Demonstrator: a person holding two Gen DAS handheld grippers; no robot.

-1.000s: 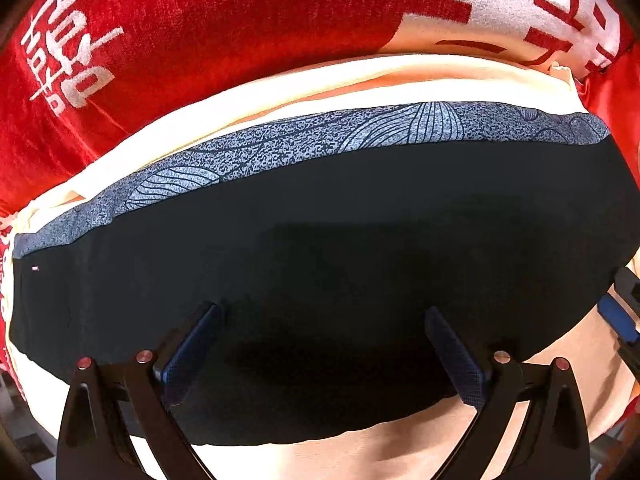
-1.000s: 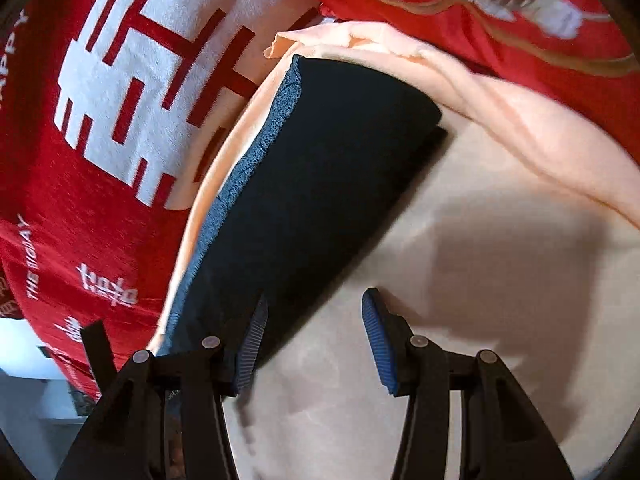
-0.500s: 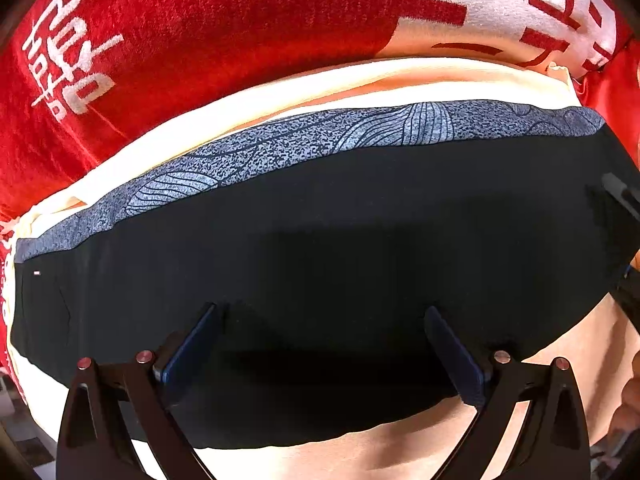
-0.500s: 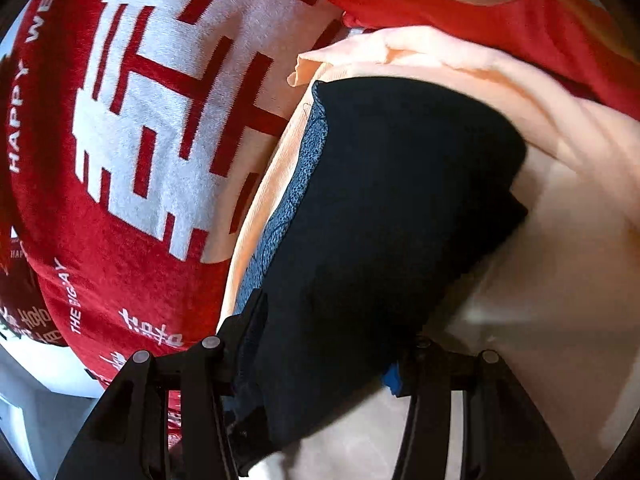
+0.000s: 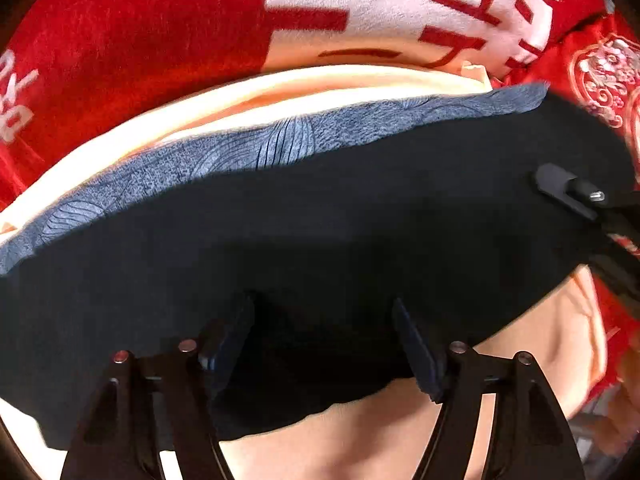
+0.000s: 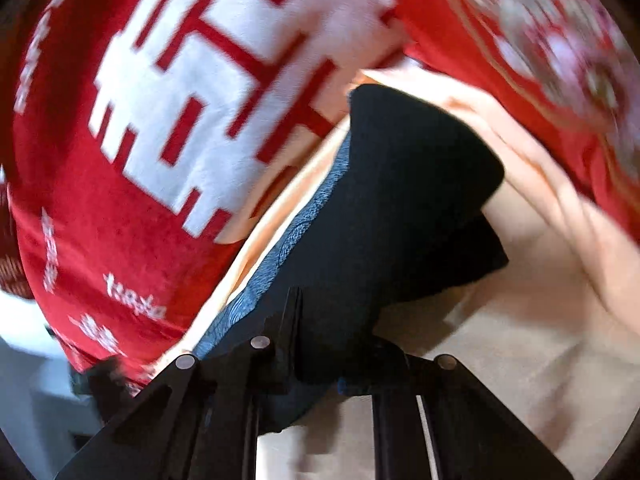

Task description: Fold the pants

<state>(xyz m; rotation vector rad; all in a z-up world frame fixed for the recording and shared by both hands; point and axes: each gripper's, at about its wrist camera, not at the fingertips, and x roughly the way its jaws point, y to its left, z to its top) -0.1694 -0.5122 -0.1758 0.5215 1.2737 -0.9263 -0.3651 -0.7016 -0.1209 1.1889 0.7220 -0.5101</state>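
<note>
Pants: black pants w/ grey-blue patterned waistband; folded flat, lying across a peach sheet on a red blanket. Waistband on the far edge, away from left tongs.

Left tongs: left tongs over the near edge of the pants, fingers spread wide, one each side of a dark fold of cloth. Cloth sits between the pads but the gap stays wide; not clamped. Blue pads visible.

Right tongs: right tongs closed down on the pants' near end; black cloth bunches between the fingers & rises up from them. Same tongs show in left wrist view at far right, tip lying on the black cloth.

Pants shape at right tongs: cloth runs ahead from the tongs, waistband strip along its left edge; far end hangs w/ a loose corner to the right, over the peach sheet.

Bedding: red blanket w/ big white blocky character, left & ahead of right tongs; small white lettering lower left, too blurred to read. Red embroidered floral cloth ahead-right, blurred. Same floral cloth far right of left tongs.

Blur: right wrist view is smeared, esp. at edges.
</note>
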